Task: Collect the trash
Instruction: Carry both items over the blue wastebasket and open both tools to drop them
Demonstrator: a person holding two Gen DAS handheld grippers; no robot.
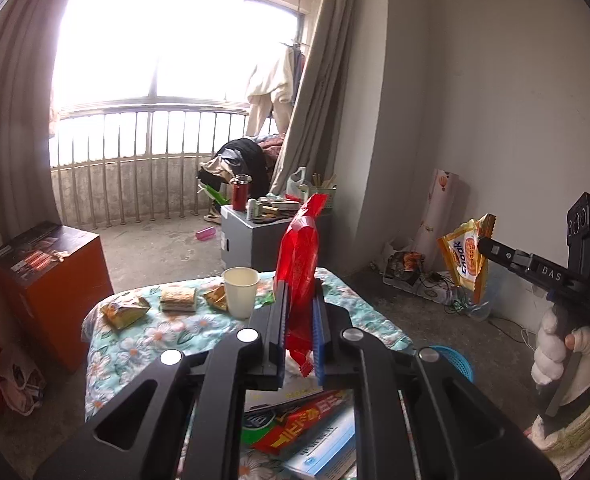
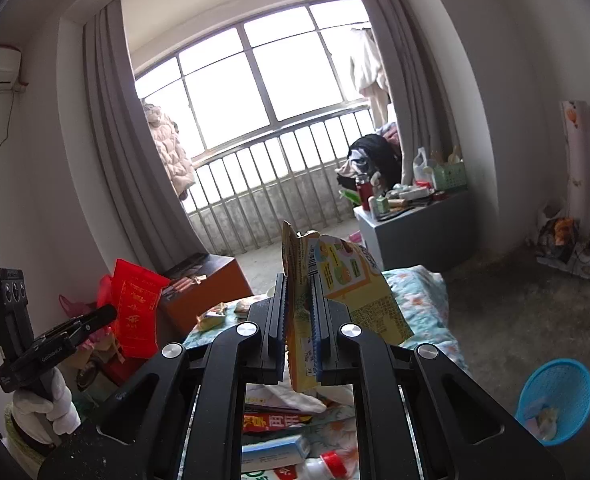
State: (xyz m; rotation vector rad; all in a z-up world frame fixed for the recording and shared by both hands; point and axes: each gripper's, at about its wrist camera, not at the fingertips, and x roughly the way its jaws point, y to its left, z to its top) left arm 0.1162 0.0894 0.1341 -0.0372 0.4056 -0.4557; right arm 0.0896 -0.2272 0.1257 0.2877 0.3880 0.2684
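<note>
Floral-clothed surface holds a paper cup and wrappers; left gripper clamps a red wrapper — right gripper a yellow packet — blue basket on the floor, right.

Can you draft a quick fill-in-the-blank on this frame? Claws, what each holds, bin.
1. The left claw is shut on a ____ wrapper.
2. The right claw is shut on a yellow snack bag, while a white ____ cup stands on the floral cloth.
3. The blue basket stands on the ____, beside the bed.

Missing words: red; paper; floor
</note>
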